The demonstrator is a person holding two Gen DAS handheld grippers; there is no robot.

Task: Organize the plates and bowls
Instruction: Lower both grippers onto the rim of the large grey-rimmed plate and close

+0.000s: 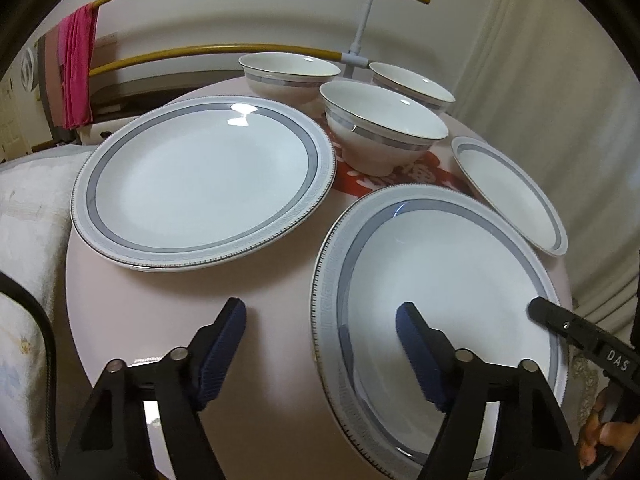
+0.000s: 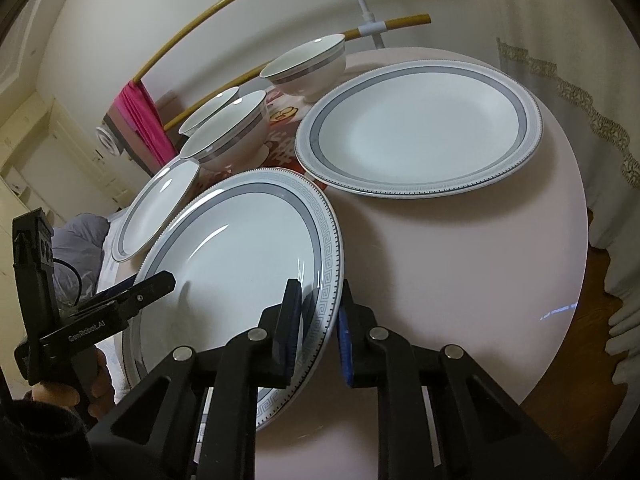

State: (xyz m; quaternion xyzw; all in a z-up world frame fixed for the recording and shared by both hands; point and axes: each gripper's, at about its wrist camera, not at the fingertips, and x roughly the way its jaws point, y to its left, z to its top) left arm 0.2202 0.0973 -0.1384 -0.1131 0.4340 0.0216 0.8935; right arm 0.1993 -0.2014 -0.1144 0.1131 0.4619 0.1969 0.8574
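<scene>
A large round plate (image 2: pixel 248 280) of glossy white china, banded in grey with a key-pattern rim, is clamped at its near edge by the right gripper (image 2: pixel 318 344). One black finger with a blue ribbed pad lies on the plate's upper face and the other lies against the rim's outer side, so the rim is pinched between them.

The same plate's opposite edge is straddled by the left gripper (image 1: pixel 320 356). Its right finger is seen over the plate's well and its left finger over the bare table, with the fingers held apart and no pad pressing on the china.

Beyond the fingertips, a second matching large plate (image 2: pixel 420 128) rests flat on the smooth, pale pink round table (image 2: pixel 460 280). A smaller matching plate (image 2: pixel 156 212) is overlapped by the gripped plate's far rim. Farther still, three deep footed bowls (image 1: pixel 384 128) with grey bands are grouped together.
</scene>
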